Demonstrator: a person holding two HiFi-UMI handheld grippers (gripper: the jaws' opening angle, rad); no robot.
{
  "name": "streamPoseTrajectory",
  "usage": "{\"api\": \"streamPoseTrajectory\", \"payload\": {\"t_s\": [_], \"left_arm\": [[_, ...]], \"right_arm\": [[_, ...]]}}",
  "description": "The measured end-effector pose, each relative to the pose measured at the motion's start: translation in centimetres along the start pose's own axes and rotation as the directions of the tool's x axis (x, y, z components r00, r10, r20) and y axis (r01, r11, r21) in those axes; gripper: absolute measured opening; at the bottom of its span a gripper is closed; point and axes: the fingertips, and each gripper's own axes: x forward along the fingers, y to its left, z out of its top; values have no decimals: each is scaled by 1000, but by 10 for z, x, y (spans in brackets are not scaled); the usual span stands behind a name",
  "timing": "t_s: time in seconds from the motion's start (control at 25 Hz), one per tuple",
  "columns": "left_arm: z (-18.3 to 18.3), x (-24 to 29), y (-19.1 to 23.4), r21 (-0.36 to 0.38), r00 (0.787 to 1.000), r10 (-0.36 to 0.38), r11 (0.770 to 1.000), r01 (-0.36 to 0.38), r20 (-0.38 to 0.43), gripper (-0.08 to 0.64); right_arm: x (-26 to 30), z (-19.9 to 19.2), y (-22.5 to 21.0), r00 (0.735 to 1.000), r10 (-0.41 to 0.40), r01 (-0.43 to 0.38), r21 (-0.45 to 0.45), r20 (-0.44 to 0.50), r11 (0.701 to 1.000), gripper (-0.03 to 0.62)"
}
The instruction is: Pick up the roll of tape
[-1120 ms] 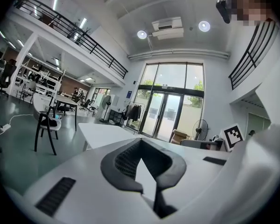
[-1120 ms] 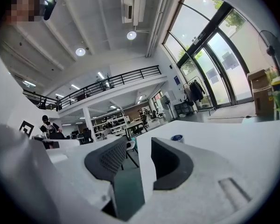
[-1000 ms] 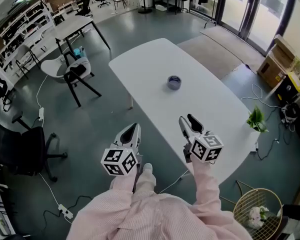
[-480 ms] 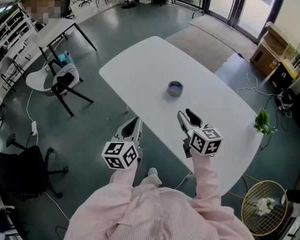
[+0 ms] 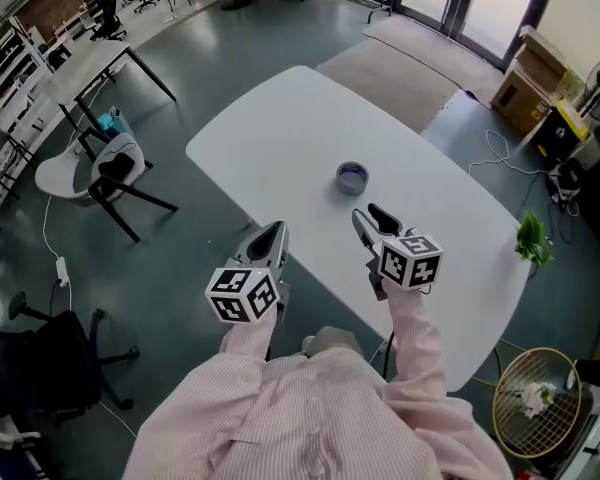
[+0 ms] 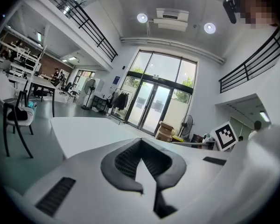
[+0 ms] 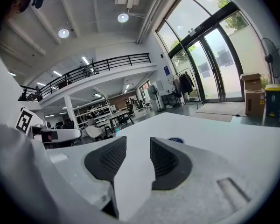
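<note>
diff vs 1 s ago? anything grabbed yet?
The right gripper has moved forward over the table and closed most of the gap to the roll of tape. Its jaws are apart and empty. The left gripper edged forward slightly near the table's edge, jaws together. Nothing was taken hold of or let go. The tape lies untouched in the same spot.

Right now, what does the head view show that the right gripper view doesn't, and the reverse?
Only the head view: the plant and wire basket. Only the right gripper view: ceiling lights and balcony railing. Both: the white table, the roll of tape on it, and the right gripper, jaws apart and empty.
</note>
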Motion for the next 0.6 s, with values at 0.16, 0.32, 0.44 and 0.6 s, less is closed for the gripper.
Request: {"api": "streamPoseTrajectory", "payload": {"t_s": [0.16,0.32,0.44,0.6], "left_arm": [[-4,17,10,-15,1000,-5,1000,5,-26,0],[-8,37,22,-35,999,1,999,-3,-53,0],[-8,57,31,-50,997,1,999,-5,-77,0],[-13,88,42,-76,993,3,997,-12,-116,0]], "right_arm": [[20,1,-12,999,-11,11,-18,-34,1000,152],[43,1,-26,997,-11,9,-27,-81,1000,152],[64,2,-37,992,-4,0,-31,-123,1000,152],[94,-1,-54,981,7,-17,-48,-195,999,152]]}}
